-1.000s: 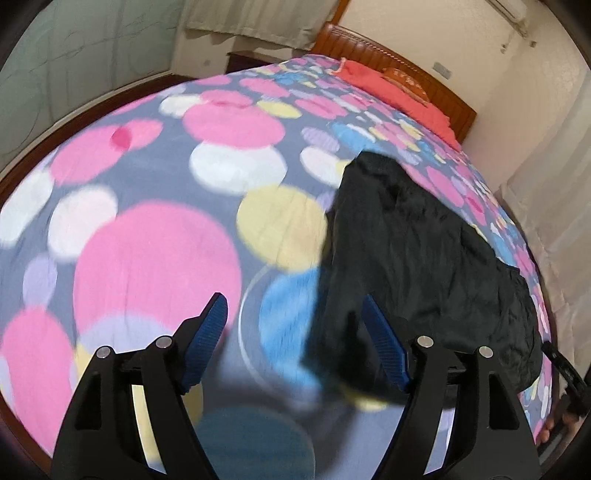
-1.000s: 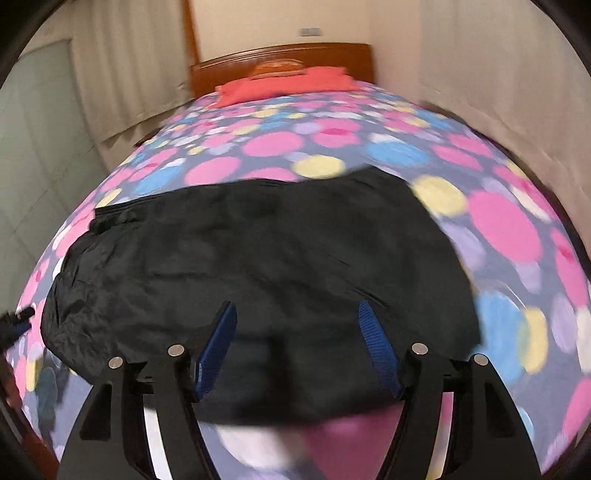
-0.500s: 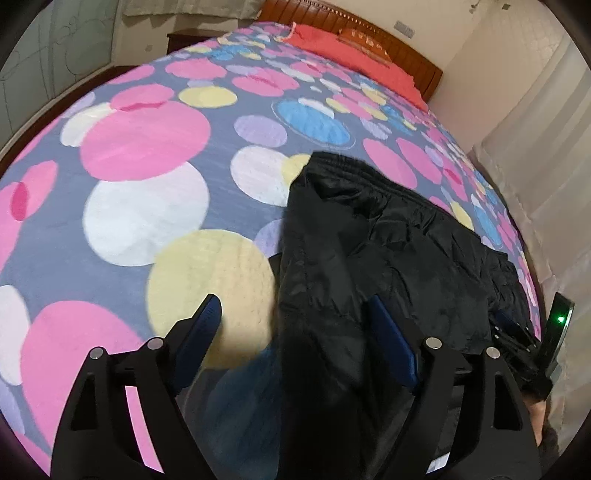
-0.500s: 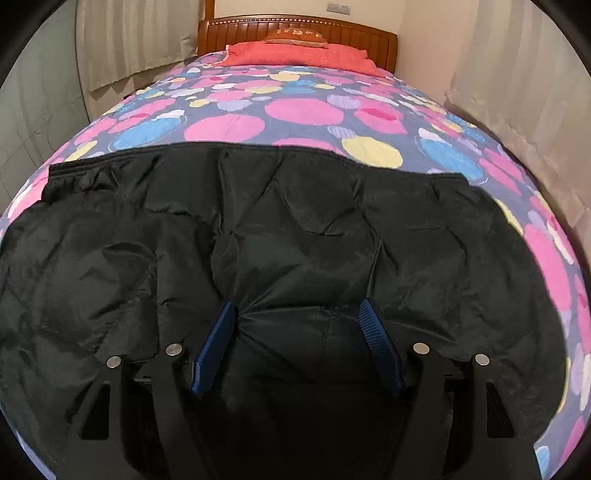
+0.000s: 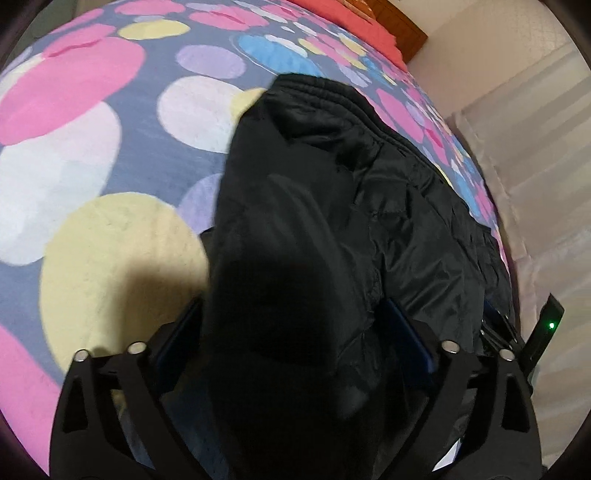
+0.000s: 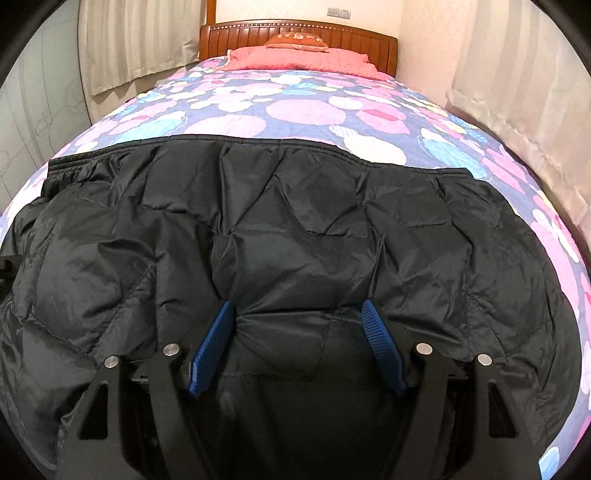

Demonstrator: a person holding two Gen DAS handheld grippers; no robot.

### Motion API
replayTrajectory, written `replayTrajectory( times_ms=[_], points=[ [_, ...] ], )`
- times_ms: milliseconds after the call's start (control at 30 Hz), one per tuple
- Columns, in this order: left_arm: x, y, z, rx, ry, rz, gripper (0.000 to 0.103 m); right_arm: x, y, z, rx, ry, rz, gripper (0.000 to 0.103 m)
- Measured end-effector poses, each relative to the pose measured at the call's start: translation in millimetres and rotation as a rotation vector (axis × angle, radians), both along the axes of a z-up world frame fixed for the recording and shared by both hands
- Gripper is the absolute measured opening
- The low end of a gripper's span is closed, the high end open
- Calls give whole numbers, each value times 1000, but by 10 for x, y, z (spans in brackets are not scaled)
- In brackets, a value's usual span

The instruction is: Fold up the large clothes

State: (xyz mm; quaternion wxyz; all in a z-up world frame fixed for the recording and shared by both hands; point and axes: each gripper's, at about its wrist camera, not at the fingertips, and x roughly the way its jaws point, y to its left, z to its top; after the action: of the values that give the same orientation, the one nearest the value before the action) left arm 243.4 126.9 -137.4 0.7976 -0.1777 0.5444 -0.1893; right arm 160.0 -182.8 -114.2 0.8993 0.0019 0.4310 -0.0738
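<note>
A large black quilted jacket (image 6: 295,229) lies spread across the near part of the bed, its ribbed hem toward the headboard. In the left wrist view the jacket (image 5: 369,206) fills the middle, and a bulky fold of it sits between the jaws of my left gripper (image 5: 291,332), whose blue pads are wide apart. My right gripper (image 6: 297,325) is open, its blue pads (image 6: 214,343) pressed down on the jacket's near edge with fabric between them. The right gripper's body (image 5: 532,347), with a green light, shows at the right of the left wrist view.
The bed carries a blue cover with pink, yellow and white circles (image 5: 92,155). A red pillow (image 6: 295,59) and wooden headboard (image 6: 295,31) stand at the far end. Curtains (image 6: 517,92) hang close along the right side; a wall is on the left.
Both grippers have moved forward and down onto the jacket. The left one went from the bare cover to straddling the jacket's left end. Both stay open.
</note>
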Motion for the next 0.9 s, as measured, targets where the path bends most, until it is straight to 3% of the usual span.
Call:
replayTrajectory(
  times_ms=[133,233,367,600,733,900],
  points=[
    [-4,-112,-29,-4,0,-48,100,-15,1,-3,3,-9,-1,72],
    [-38,-206,-22,20,-8,-61,94,-16,5,-6,2,-9,-1,72],
    [-51,-240,-3,-27,1,-81,65,-14,-5,-5,1,-9,-1,72],
    [-55,-244,-48,-50,0,-68,62,-23,-7,-6,-2,-11,-1,72],
    [-95,-262,47,-56,-15,-68,40,-28,-7,11,-14,-11,-3,72],
    [-206,-286,254,-28,-76,-62,26,-28,2,20,-14,-12,-3,72]
  ],
)
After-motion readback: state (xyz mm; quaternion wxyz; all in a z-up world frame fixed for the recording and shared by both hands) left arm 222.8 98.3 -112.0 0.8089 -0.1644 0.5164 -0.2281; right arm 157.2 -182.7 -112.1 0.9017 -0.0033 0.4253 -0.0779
